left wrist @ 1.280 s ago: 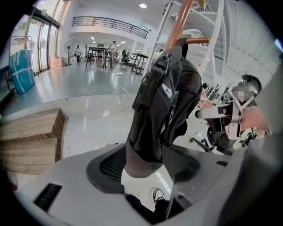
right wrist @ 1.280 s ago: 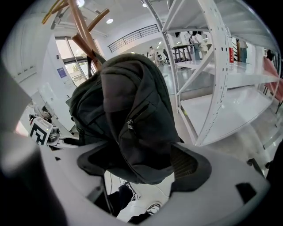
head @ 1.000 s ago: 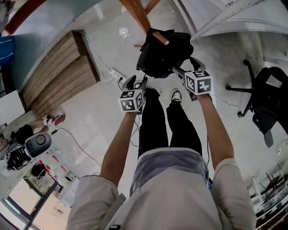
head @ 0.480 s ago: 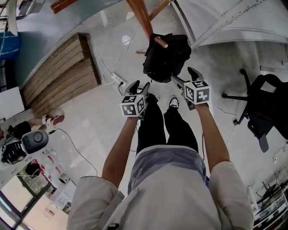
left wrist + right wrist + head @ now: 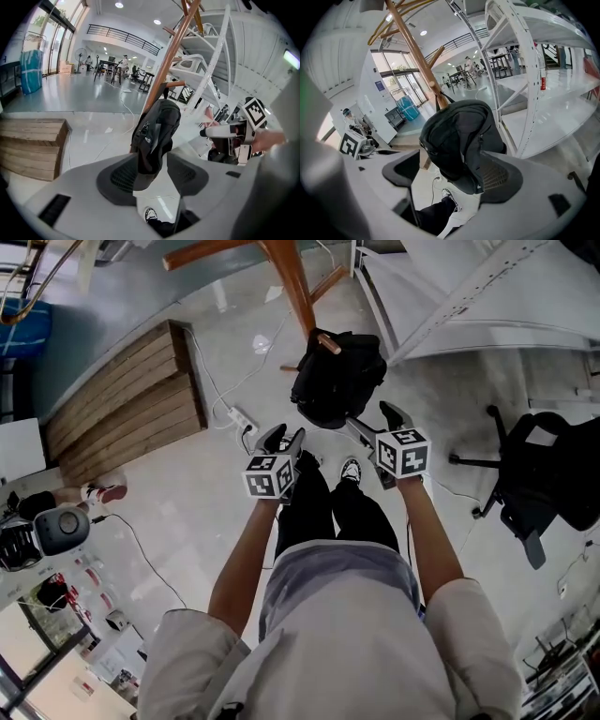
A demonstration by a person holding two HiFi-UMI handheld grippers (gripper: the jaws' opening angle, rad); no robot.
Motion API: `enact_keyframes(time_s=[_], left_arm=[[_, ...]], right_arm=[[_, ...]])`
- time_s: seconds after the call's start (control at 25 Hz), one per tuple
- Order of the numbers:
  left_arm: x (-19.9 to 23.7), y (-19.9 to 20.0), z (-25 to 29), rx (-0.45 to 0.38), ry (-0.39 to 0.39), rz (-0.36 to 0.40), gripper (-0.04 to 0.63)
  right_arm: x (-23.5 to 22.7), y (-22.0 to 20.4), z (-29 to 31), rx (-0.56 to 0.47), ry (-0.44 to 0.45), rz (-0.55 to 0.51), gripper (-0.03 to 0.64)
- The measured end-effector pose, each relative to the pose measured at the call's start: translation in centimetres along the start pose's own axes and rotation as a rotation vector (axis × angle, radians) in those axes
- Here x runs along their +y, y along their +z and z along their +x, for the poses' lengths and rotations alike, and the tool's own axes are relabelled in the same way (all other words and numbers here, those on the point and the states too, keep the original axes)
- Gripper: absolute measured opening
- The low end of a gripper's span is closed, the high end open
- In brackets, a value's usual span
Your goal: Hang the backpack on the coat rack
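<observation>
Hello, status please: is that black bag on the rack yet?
Left tool open, jaws just closing, nothing between them; right tool open, empty. Backpack hanging on coat rack peg. Nothing in the way.

Backpack (image 5: 336, 381) hangs from a peg on the coat rack (image 5: 292, 292) and blocks the path straight ahead. White shelving (image 5: 487, 301) stands close on its right, leaving only a narrow gap. Left of the rack is open floor (image 5: 187, 493), crossed by a power strip (image 5: 242, 417) and its cable. Wooden platform (image 5: 122, 404) farther left. Office chair (image 5: 539, 465) well off to the right.
</observation>
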State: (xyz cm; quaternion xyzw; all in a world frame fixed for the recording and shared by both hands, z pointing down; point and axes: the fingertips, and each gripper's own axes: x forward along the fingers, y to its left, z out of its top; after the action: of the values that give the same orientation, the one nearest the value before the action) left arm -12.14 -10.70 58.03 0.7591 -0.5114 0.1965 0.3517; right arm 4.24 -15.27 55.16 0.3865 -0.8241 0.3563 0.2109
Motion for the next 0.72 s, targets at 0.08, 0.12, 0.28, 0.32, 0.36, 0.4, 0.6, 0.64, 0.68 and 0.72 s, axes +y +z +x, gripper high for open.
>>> enact_keyframes(time_s=[0.08, 0.12, 0.28, 0.32, 0.36, 0.4, 0.6, 0.64, 0.68, 0.72], left_arm=[[-0.4, 0.4, -0.8, -0.015, 0.004, -0.005, 0.186], [-0.6, 0.6, -1.2, -0.025, 0.005, -0.005, 0.181], [-2.3, 1.9, -2.9, -0.064, 0.005, 0.066, 0.158], [-3.0, 2.3, -3.3, -0.073, -0.002, 0.086, 0.158], [-3.7, 2.7, -3.8, -0.082, -0.011, 0.094, 0.155], [-4.4, 3.1, -4.1, -0.092, -0.02, 0.094, 0.153], [-6.9, 4.4, -5.5, -0.13, -0.031, 0.093, 0.123], [-7.3, 4.7, -5.7, -0.139, -0.031, 0.094, 0.12], [-7.6, 4.9, -6.0, -0.15, -0.03, 0.094, 0.114], [-7.9, 5.2, -6.4, -0.162, -0.03, 0.093, 0.108]], right_arm=[[0.5, 0.2, -0.7, -0.007, 0.006, -0.014, 0.403], [0.7, 0.4, -1.0, -0.012, 0.008, -0.019, 0.402], [1.2, 0.7, -2.8, -0.04, 0.005, -0.045, 0.377], [1.3, 0.7, -3.3, -0.044, 0.006, -0.05, 0.371], [1.5, 0.7, -3.8, -0.048, 0.009, -0.054, 0.367], [1.7, 0.6, -4.4, -0.051, 0.011, -0.057, 0.362], [2.7, 1.2, -7.1, -0.089, 0.016, -0.089, 0.29], [3.0, 1.5, -7.7, -0.101, 0.019, -0.095, 0.261], [3.3, 1.8, -8.2, -0.113, 0.024, -0.101, 0.238], [3.6, 2.0, -8.8, -0.124, 0.029, -0.108, 0.218]])
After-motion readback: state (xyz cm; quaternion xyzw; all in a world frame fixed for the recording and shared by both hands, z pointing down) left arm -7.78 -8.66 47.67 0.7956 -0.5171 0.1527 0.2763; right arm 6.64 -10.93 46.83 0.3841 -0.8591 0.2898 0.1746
